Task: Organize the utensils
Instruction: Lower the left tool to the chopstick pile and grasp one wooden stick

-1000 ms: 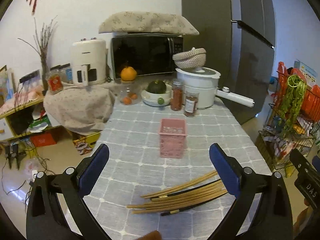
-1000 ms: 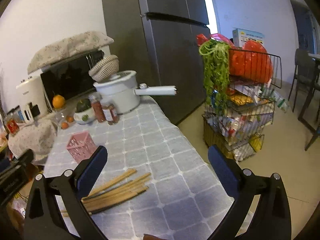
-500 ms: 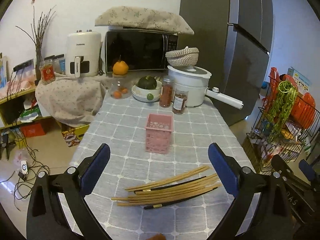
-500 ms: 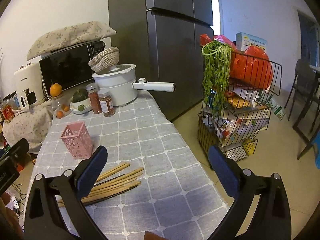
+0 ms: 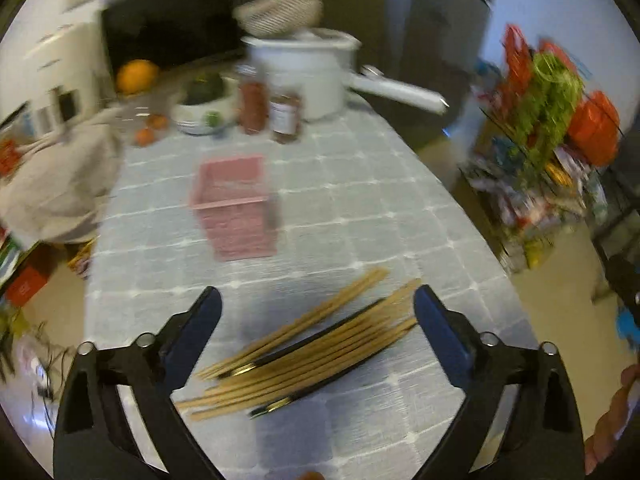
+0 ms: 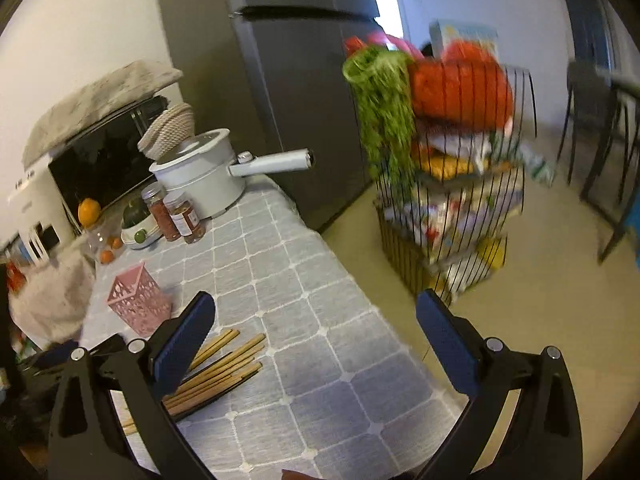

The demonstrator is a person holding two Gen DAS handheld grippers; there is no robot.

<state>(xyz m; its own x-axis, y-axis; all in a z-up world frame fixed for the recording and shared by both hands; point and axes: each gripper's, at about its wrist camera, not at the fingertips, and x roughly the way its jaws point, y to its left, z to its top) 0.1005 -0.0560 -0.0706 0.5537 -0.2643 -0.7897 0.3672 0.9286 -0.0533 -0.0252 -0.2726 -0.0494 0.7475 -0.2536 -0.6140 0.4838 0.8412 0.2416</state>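
Observation:
A loose pile of wooden chopsticks (image 5: 308, 344) with one or two dark ones lies on the grey checked tablecloth (image 5: 360, 208). A pink slotted holder (image 5: 236, 208) stands upright behind the pile. My left gripper (image 5: 316, 320) is open and empty, held above the pile with the chopsticks between its blue pads. My right gripper (image 6: 316, 328) is open and empty, over the table's right edge. In the right wrist view the chopsticks (image 6: 216, 372) lie behind its left finger and the pink holder (image 6: 138, 300) stands to the left.
At the table's back stand a white pot (image 5: 312, 76) with a long handle, two spice jars (image 5: 268, 106), a bowl of fruit (image 5: 204, 108) and a microwave (image 5: 168, 36). A wire rack (image 6: 452, 208) of groceries stands on the floor to the right, beside the fridge (image 6: 296, 80).
My left gripper has dropped and moved forward toward the chopsticks, tilting so the view is blurred. My right gripper has moved closer to the table and swung a little right.

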